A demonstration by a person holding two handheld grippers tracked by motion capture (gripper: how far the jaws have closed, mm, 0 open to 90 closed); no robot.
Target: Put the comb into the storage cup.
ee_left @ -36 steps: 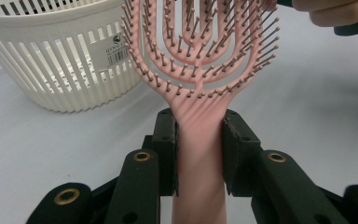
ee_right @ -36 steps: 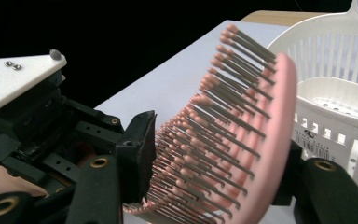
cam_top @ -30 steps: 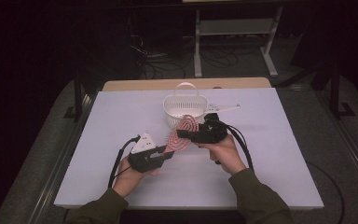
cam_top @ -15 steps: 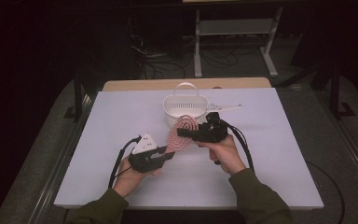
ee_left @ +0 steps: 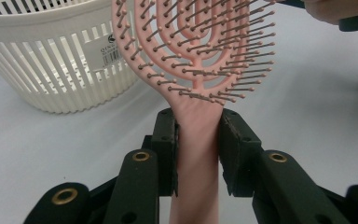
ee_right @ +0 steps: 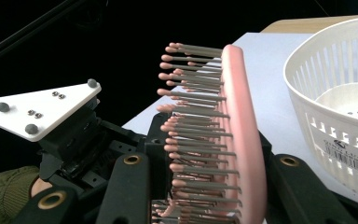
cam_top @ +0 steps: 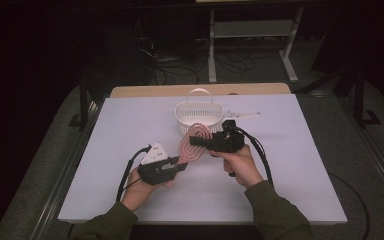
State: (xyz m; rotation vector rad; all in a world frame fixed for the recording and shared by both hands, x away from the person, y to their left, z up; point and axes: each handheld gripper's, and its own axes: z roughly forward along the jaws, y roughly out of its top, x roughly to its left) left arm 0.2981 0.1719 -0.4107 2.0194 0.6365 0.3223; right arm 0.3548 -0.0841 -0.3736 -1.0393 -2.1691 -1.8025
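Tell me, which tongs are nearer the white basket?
Right. The right tongs grip the pink hairbrush head just beside the basket; the left tongs hold its handle farther back.

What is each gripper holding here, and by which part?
Both hold the pink hairbrush: left gripper by its handle, right gripper across the bristled head.

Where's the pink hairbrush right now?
In the high view the pink hairbrush is mid-table, just in front of the white basket, held between the left tongs and right tongs.
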